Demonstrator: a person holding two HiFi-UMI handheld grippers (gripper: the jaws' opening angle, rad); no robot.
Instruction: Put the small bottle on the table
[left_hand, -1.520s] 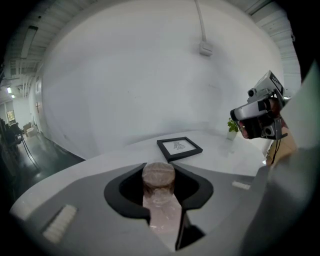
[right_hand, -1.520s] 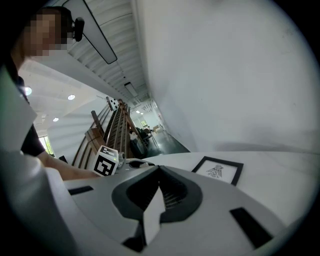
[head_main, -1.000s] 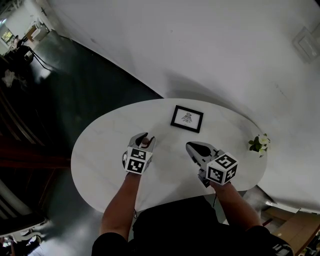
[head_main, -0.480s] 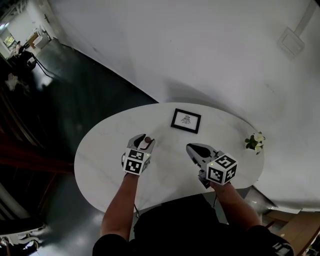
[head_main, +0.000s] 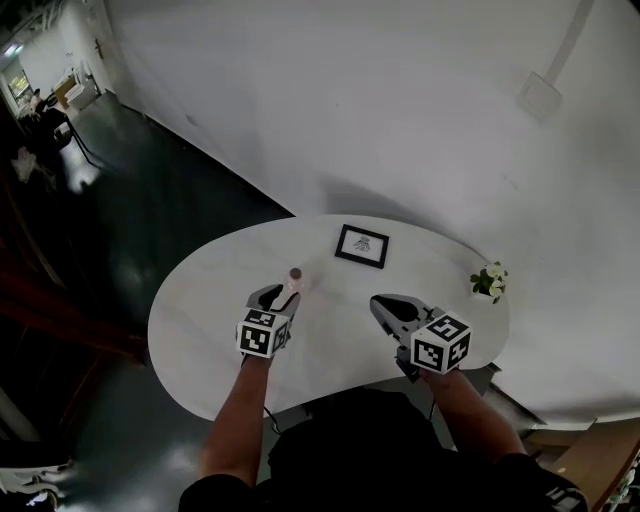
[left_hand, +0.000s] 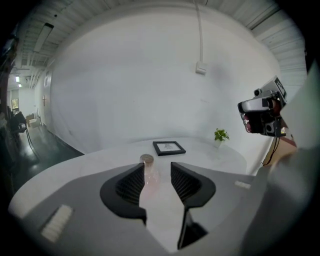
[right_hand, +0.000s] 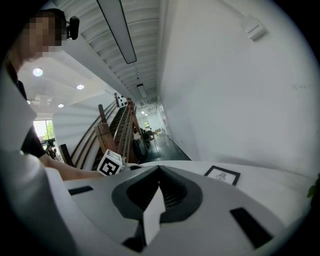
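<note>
The small clear bottle (head_main: 295, 279) with a brown cap stands upright on the white oval table (head_main: 205, 300). My left gripper (head_main: 279, 294) is just behind it, open, its pads off the bottle. In the left gripper view the bottle (left_hand: 147, 166) stands at the tip of the left jaw, slightly beyond the gap of the gripper (left_hand: 157, 167). My right gripper (head_main: 379, 301) hovers over the table's right half, shut and empty; in its own view the jaws of the gripper (right_hand: 159, 170) meet at the tips.
A black-framed picture (head_main: 362, 245) lies flat at the table's far side. A small potted plant (head_main: 488, 281) stands near the right edge. A white wall runs behind the table, and dark floor lies to the left. The person's body is at the near edge.
The left gripper's jaws have spread and pulled back toward the person, leaving the bottle standing free on the table. The right gripper has barely moved.
</note>
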